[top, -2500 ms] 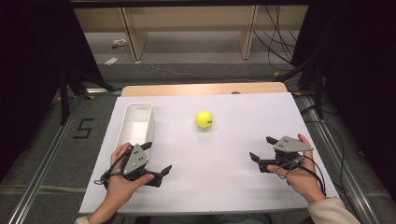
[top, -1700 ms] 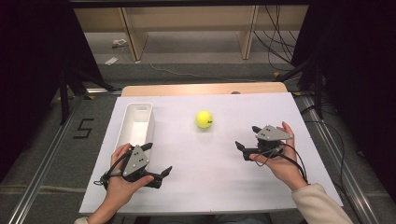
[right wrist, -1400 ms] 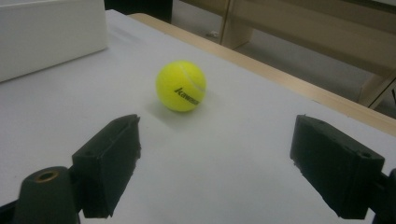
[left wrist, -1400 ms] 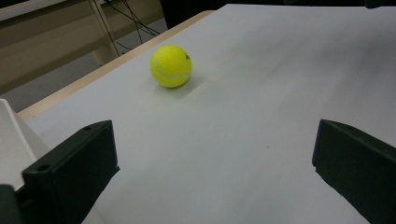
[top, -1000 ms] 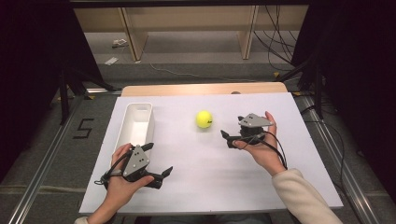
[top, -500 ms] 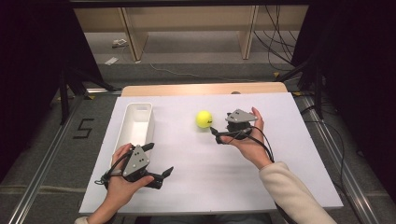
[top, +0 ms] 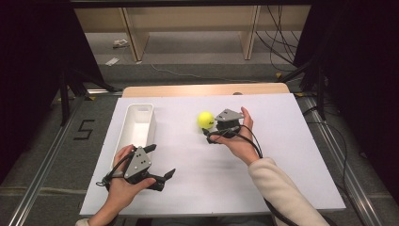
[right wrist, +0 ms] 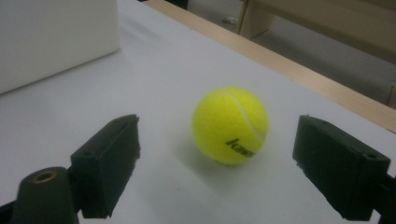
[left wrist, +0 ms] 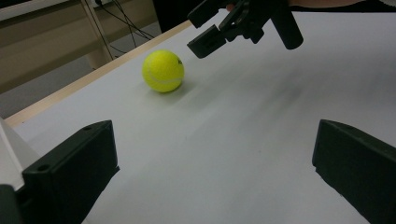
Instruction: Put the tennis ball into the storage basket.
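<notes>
A yellow tennis ball rests on the white table cover, right of a long white bin. My right gripper is just beside the ball on its right and near side, open. In the right gripper view the ball lies a little ahead of the two spread jaws of the right gripper, untouched. My left gripper stays low at the near left, open and with nothing in it. Its own view shows the left gripper aimed at the ball, with the right gripper beyond.
The bin's white wall stands to the left of the ball, and its corner is close to my left jaw. A bare wooden strip runs along the table's far edge. Cables trail off the right side.
My right gripper has travelled from the near right of the table leftward and forward, up to the ball. The left gripper and the ball have stayed where they were.
</notes>
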Demonstrator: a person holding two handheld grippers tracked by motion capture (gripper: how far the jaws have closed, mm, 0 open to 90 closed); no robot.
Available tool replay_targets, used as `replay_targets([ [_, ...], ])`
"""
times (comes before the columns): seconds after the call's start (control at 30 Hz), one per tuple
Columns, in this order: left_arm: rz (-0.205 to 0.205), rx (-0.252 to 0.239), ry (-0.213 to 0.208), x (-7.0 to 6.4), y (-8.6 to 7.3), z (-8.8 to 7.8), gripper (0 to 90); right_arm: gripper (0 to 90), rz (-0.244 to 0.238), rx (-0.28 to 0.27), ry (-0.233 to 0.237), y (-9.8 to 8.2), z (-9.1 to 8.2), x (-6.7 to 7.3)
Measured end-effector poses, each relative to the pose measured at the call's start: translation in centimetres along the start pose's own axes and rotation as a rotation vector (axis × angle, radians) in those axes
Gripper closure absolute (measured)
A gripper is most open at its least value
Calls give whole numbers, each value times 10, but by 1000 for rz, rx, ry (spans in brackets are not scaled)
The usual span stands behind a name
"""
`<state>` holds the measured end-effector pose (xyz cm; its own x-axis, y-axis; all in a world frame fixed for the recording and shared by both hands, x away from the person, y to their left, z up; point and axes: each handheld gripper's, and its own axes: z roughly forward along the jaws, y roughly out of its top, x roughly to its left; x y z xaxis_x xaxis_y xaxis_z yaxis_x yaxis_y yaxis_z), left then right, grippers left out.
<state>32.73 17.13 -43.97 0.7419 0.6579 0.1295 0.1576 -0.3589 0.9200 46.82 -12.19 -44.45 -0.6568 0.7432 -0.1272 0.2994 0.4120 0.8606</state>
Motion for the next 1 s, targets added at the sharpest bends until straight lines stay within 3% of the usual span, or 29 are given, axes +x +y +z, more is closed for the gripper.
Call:
replay_targets([
  [0.33,1,-3,-10,-1,1,0,0,154,-11,51,-10,3,30,1],
  [1.0,2,-15,-8,-1,2,-1,0,155,91,136,-40,-2,77,-13],
])
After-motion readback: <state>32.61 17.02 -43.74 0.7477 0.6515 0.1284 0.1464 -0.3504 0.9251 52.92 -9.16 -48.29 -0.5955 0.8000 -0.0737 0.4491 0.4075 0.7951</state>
